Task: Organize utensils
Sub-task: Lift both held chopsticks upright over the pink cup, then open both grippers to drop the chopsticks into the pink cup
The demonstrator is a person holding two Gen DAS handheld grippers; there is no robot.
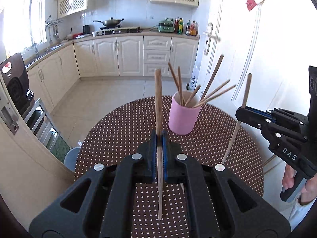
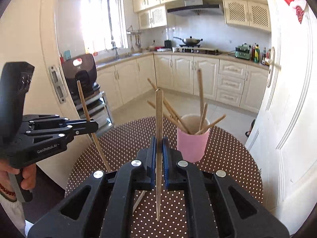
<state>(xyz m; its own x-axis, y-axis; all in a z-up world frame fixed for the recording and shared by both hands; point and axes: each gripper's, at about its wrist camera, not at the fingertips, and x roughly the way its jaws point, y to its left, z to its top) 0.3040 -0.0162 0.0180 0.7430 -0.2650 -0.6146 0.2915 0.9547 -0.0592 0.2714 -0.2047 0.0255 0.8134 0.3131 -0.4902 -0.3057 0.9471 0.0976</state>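
Note:
A pink cup (image 1: 183,117) (image 2: 192,144) stands on the round brown dotted table (image 1: 122,123) (image 2: 233,154) with several wooden chopsticks (image 1: 213,94) (image 2: 212,124) leaning out of it. My left gripper (image 1: 159,136) (image 2: 94,126) is shut on one upright wooden chopstick (image 1: 158,99) (image 2: 84,103), held above the table, left of and nearer than the cup. My right gripper (image 2: 159,142) (image 1: 240,110) is shut on another upright chopstick (image 2: 159,117) (image 1: 246,91), right of the left one. Both chopsticks hang clear of the tabletop.
A white door (image 1: 267,59) (image 2: 293,99) stands close on the right of the table. A dark appliance on a metal rack (image 1: 15,83) (image 2: 81,73) is at the left. Kitchen cabinets (image 1: 128,55) and tiled floor lie beyond. A person's hands (image 1: 289,176) (image 2: 27,178) hold the gripper handles.

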